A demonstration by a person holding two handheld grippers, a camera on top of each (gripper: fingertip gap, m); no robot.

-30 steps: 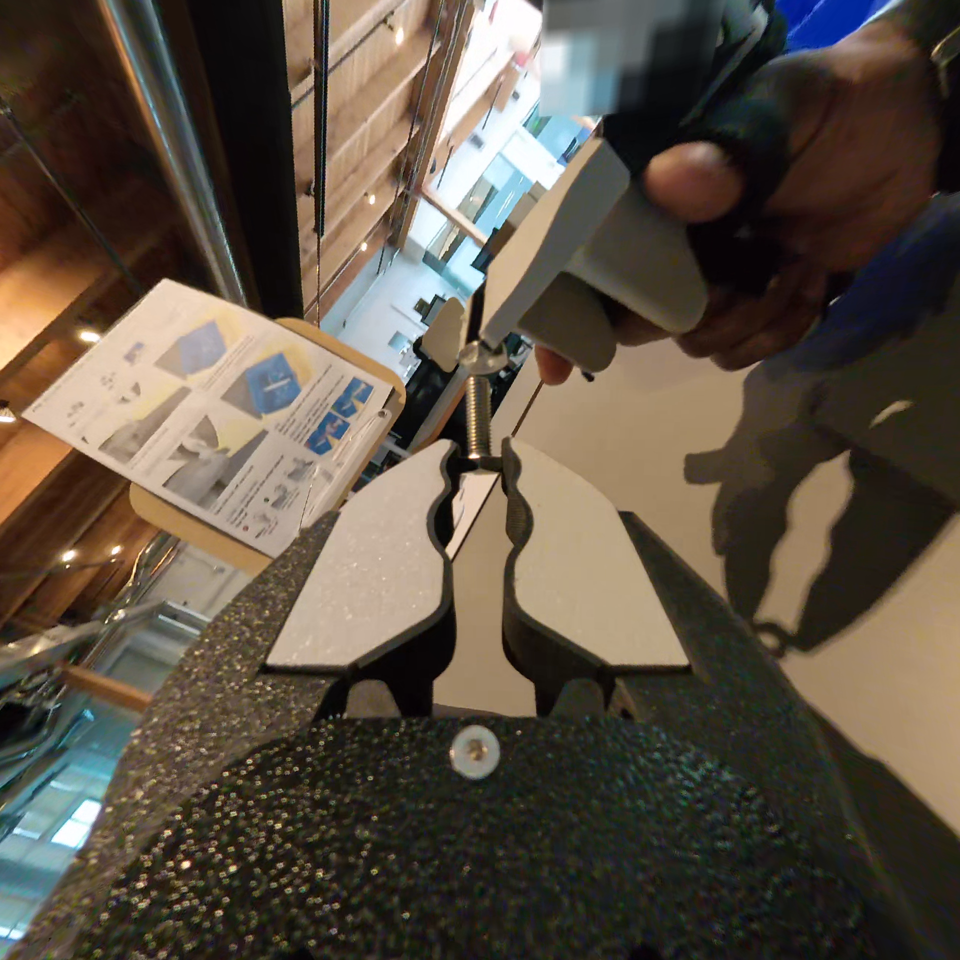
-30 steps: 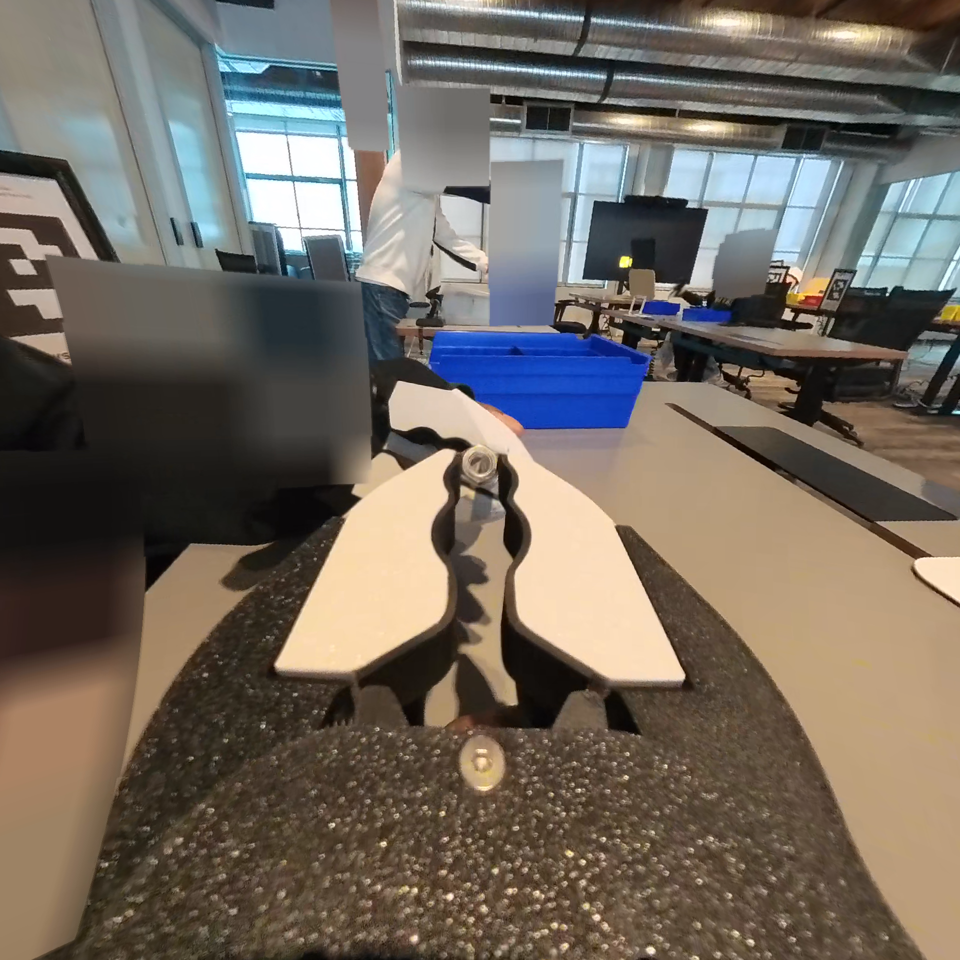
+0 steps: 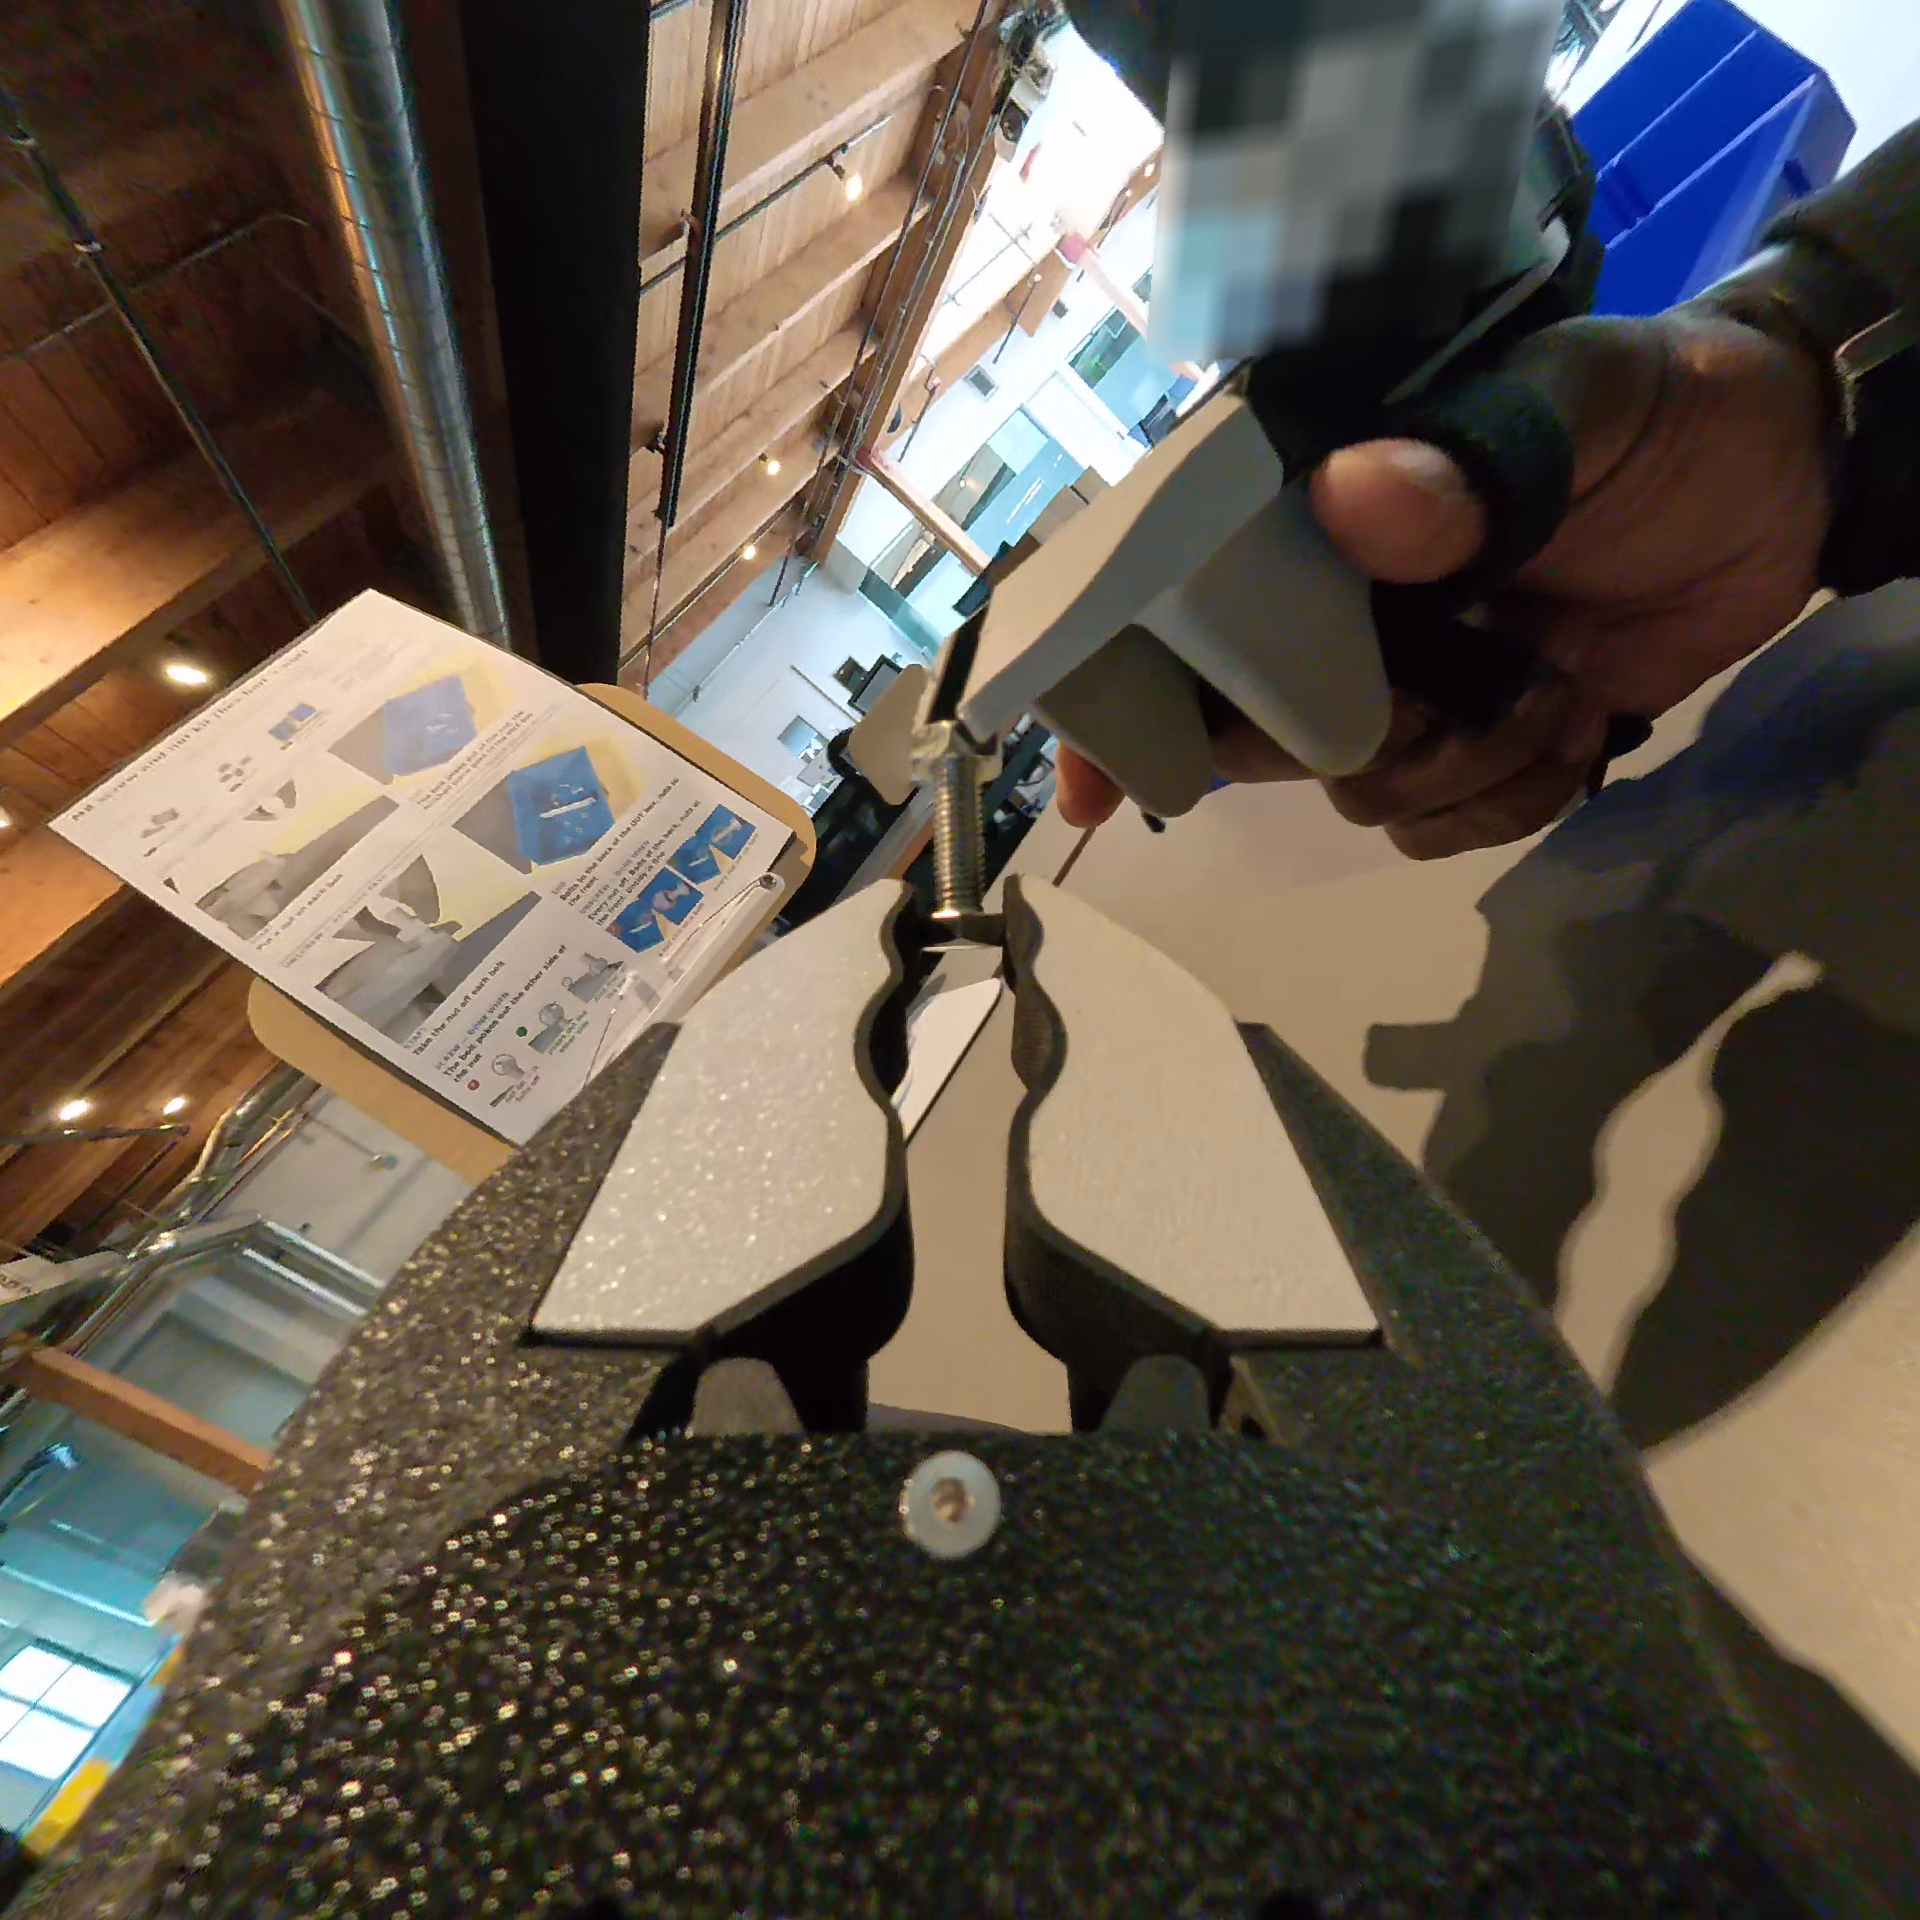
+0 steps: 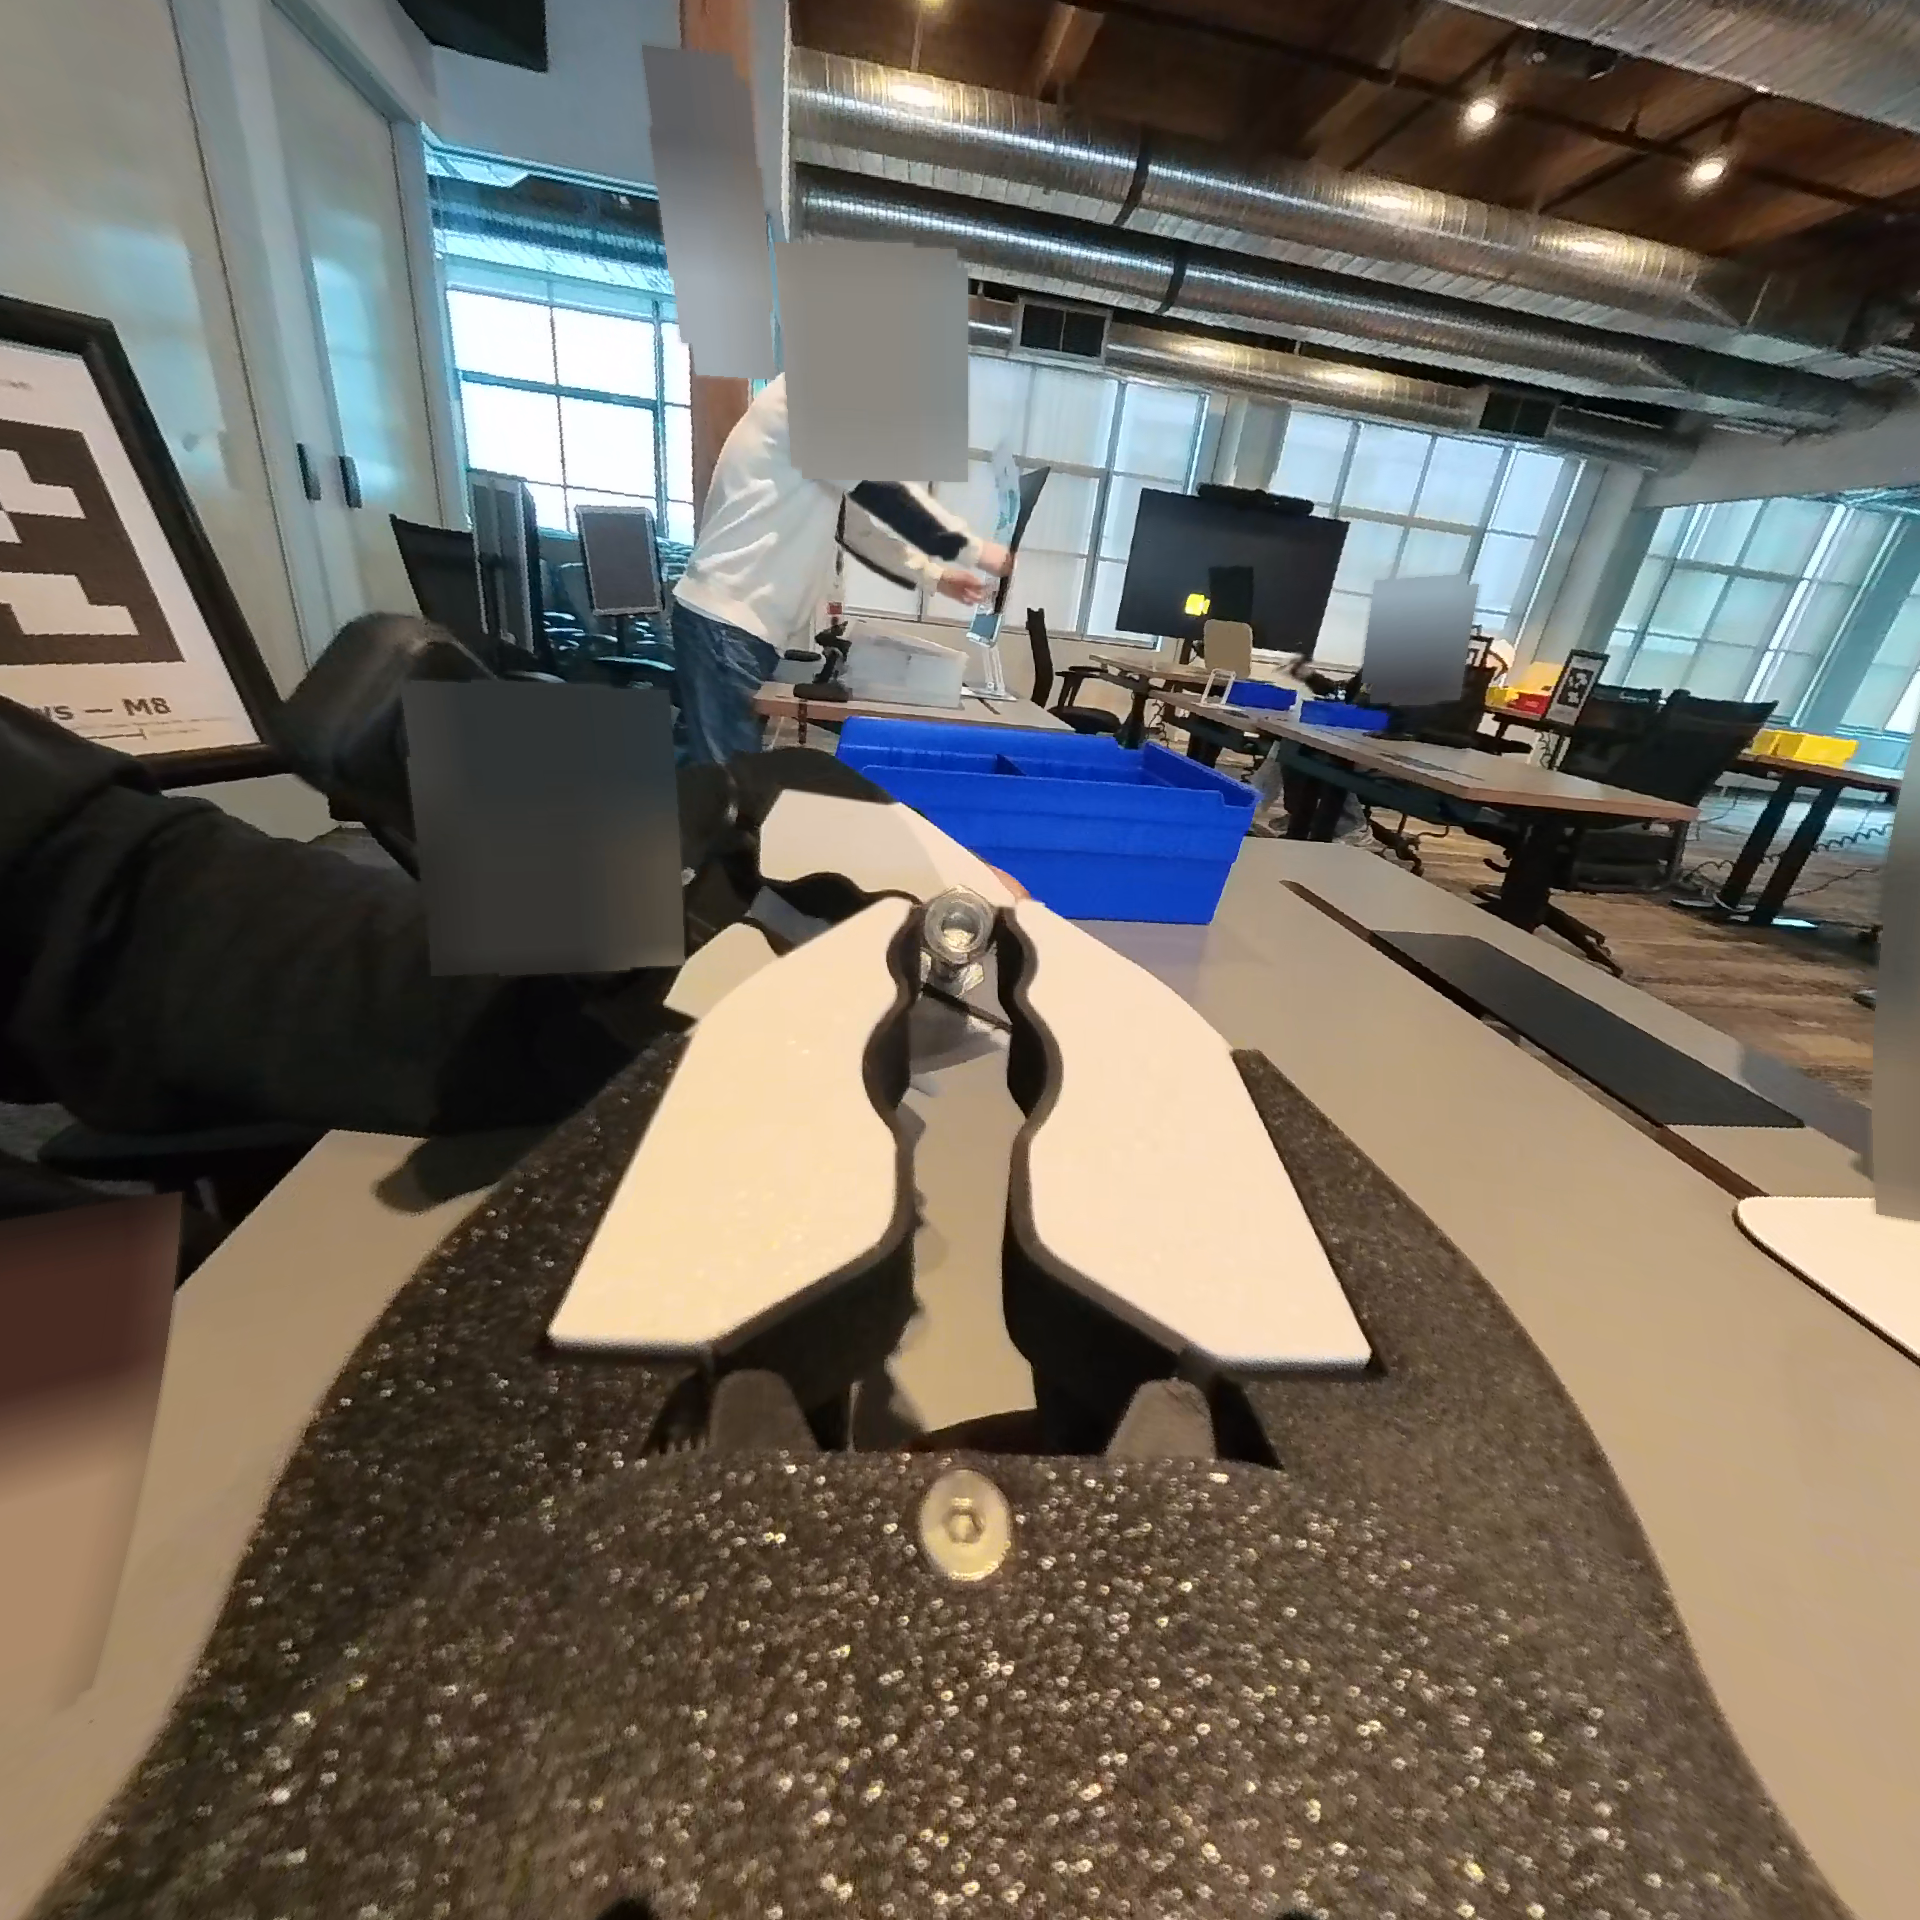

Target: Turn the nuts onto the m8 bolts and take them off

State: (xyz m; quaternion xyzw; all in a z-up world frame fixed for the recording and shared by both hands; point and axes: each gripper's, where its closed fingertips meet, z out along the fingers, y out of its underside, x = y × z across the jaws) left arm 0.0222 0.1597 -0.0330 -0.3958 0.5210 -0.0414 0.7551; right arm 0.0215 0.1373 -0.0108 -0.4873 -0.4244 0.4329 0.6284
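Right gripper (image 4: 954, 940) is pinching a silver nut (image 4: 954, 923) between its white fingertips (image 4: 831, 961), hex face and bore pointing toward the camera. Bolt (image 4: 951, 977) threads are showing just under the nut (head hidden behind the tips). Left gripper (image 4: 831, 831) is sitting just behind, a dark sleeve (image 4: 208, 935) reaching in from the left. Blue bin (image 4: 1060, 831) is resting on the grey table (image 4: 1455, 1195) beyond. A person in white (image 4: 790, 540) is bending over a far desk.
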